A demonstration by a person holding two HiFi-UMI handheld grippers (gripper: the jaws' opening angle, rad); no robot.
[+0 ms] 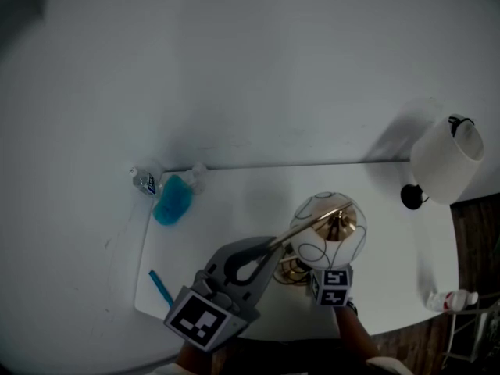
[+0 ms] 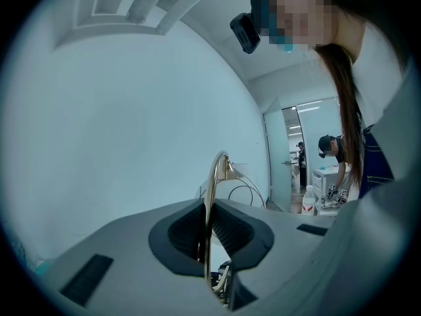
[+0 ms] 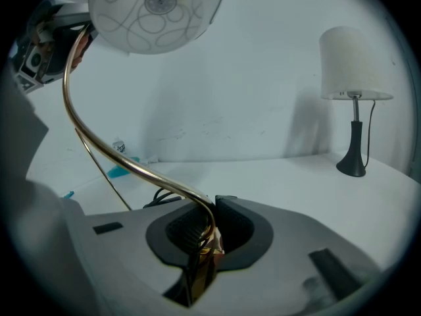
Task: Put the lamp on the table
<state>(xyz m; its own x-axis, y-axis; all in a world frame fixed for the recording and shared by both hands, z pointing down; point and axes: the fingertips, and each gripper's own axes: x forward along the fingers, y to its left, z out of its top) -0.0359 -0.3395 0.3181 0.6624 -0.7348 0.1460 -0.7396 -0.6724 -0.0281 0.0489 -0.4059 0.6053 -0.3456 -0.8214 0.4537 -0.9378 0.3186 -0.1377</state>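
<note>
The lamp has a white globe shade (image 1: 328, 229) with a swirl pattern and a curved gold stem (image 1: 301, 231). It stands over the white table (image 1: 234, 209), near its front edge. My left gripper (image 1: 268, 250) is shut on the upper stem (image 2: 209, 203), which runs up between the jaws. My right gripper (image 3: 209, 234) is shut on the stem's lower end (image 3: 131, 166), close to the gold base. In the head view only the right gripper's marker cube (image 1: 332, 286) shows, under the shade. From the right gripper view the shade (image 3: 154, 8) hangs overhead with its bulb visible.
A second lamp (image 1: 444, 161) with a plain white shade and black foot (image 3: 354, 162) stands at the table's far right. A blue spray bottle (image 1: 173, 198) lies at the back left, and a blue pen (image 1: 160, 287) at the front left. A white bottle (image 1: 453, 298) sits beyond the right edge.
</note>
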